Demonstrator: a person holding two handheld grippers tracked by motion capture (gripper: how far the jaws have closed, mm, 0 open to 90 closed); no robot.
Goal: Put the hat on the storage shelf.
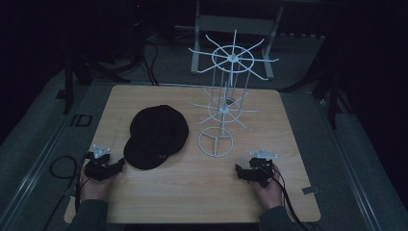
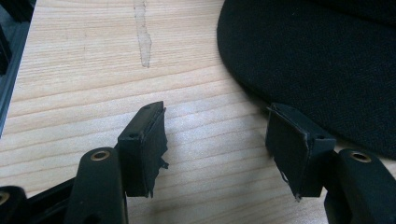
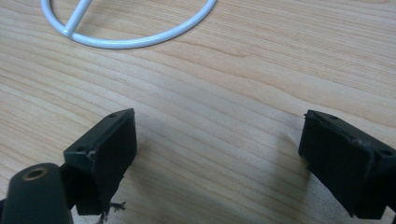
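Left gripper [image 1: 118,166] rests just left of the black cap [image 1: 156,136], jaws wide, nothing between them. Cap lies flat on the wooden table [image 1: 192,192], just left of the white wire rack [image 1: 223,103]. Right gripper [image 1: 239,169] sits right of the cap, near the rack's base ring [image 3: 135,39], jaws wide and seemingly empty.

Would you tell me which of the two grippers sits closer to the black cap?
The left gripper: its open jaws nearly reach the black cap, whereas the right gripper rests near the white wire rack.
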